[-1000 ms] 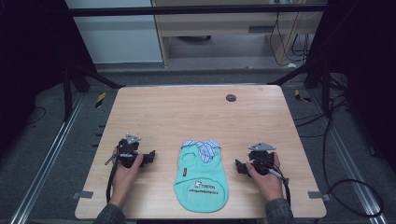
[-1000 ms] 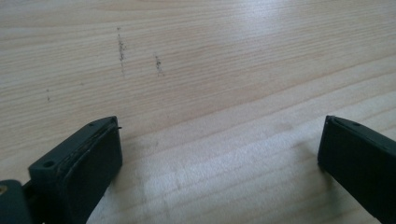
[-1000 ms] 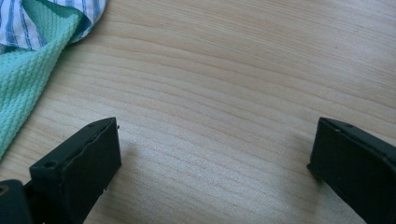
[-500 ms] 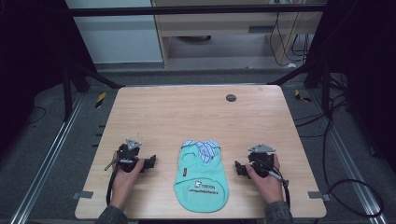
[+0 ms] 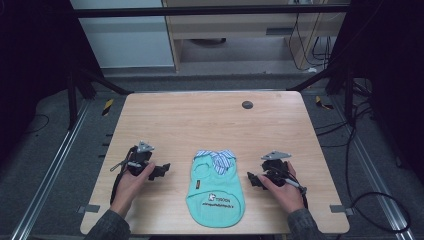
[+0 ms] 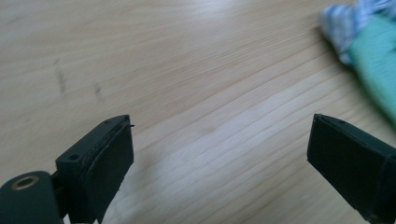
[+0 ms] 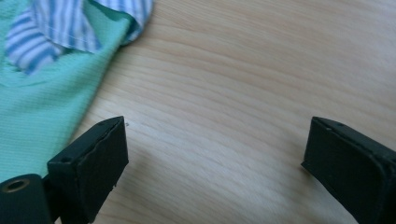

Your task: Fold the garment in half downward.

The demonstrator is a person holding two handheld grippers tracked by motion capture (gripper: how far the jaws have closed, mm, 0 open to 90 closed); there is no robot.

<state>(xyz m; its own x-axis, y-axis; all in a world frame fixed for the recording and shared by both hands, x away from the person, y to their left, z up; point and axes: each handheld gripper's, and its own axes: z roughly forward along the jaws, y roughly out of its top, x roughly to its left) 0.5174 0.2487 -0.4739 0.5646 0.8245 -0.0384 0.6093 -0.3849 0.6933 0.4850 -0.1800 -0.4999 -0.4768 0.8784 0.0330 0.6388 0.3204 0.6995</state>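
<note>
Currently the green shirt [image 5: 216,189] lies flat on the surface [image 5: 200,120] between my left gripper [image 5: 161,171] and right gripper [image 5: 254,180], collar away from me; both jaws released, left just narrowing slightly, empty.

The only print stands on the mint-green pet shirt [image 5: 216,192], which lies flat near the table's [image 5: 210,120] front edge. On its lower part, close to the hem, there is a small white figure with a line of white lettering under it, too small and blurred in the high view to be read. A small dark patch sits on the shirt's left side below the striped collar [image 5: 216,157], and whatever is on it cannot be made out either.
</note>
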